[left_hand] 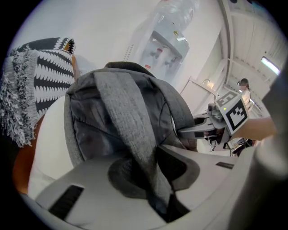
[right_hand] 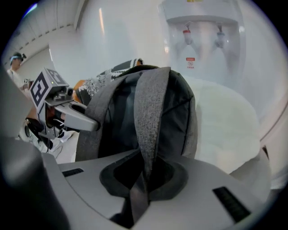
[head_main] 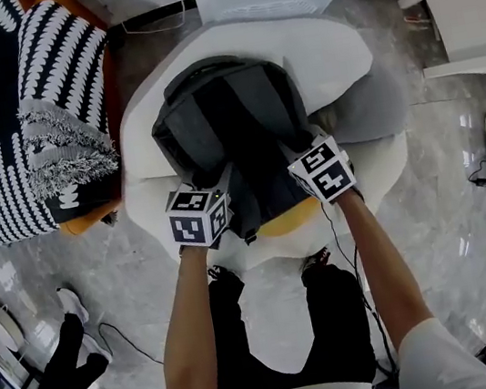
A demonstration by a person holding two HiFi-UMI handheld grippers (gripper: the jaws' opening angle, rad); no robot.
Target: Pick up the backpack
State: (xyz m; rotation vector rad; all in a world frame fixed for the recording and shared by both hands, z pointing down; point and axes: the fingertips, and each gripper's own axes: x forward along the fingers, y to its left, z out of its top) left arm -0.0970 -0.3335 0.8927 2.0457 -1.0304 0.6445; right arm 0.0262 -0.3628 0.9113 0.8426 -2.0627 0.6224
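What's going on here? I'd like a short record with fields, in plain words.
Item: dark grey backpack
Resting on: white seat, straps facing up
Left gripper: shut on the left strap
Right gripper: shut on the right strap
Lifted yet: apparently not, it looks to lie on the seat
Beside it: black-and-white cushion
Behind it: water dispenser

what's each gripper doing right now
left gripper: closed on a backpack strap
right gripper: closed on the other strap
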